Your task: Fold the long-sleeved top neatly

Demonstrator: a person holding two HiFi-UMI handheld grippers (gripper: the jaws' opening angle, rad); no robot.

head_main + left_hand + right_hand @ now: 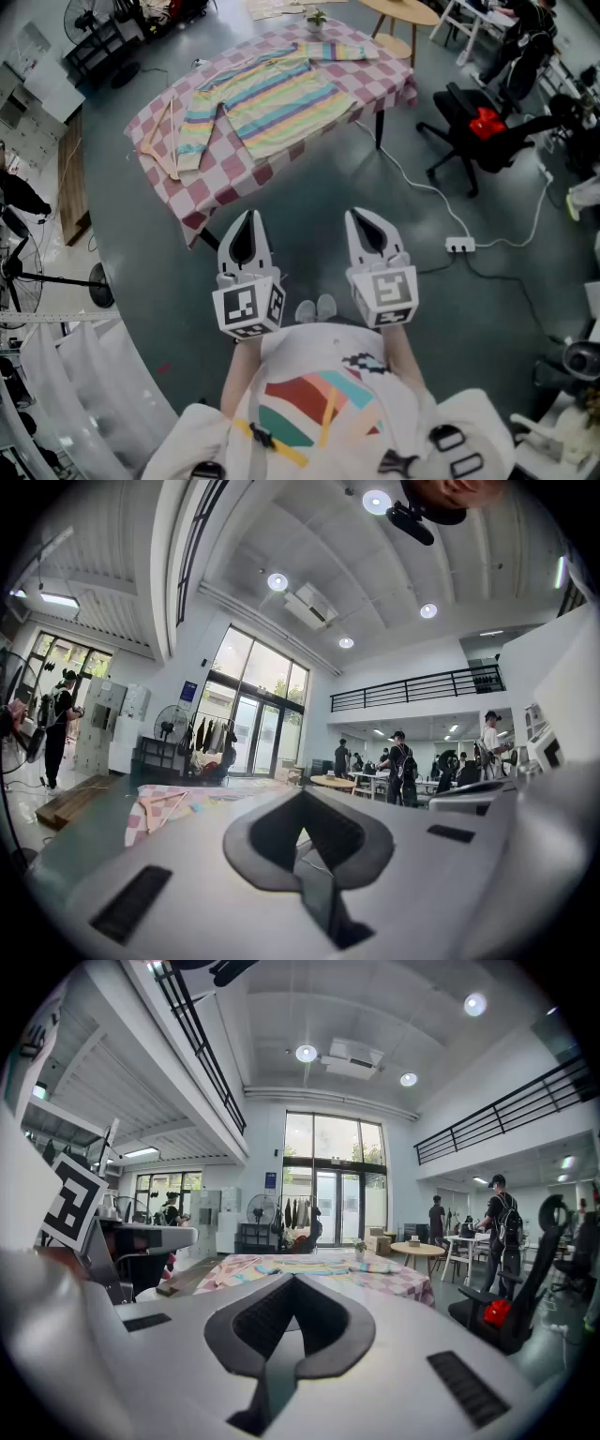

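Both pairs of jaws are together with nothing between them. In the left gripper view the left gripper (302, 797) shows its dark pads meeting along one line. The right gripper (292, 1281) shows the same in its own view. From the head view, the left gripper (247, 217) and the right gripper (364, 216) are held side by side close in front of the person's body. They are over the grey floor (309, 234), their tips pointing toward the table (192, 199). Neither touches anything, and both are well apart from the table. The person's shoes (317, 308) show on the floor between the marker cubes.

The table wears a pink and white checked cloth. The top (272, 103), striped in pastel colours, lies spread flat on it, with one sleeve running down beside the body and the other reaching toward the far corner. A wooden hanger (162, 141) lies on the cloth just beside that nearer sleeve. A small potted plant (317, 17) stands at the table's far edge.

In the right gripper view the top (309, 1265) and the cloth (412, 1284) appear straight ahead beyond the jaws.

Right of the table stands a black office chair (473, 141) with something red on its seat. A white power strip (459, 246) lies on the floor, with a cable running from it toward the table. A round wooden table (403, 11) stands further off.
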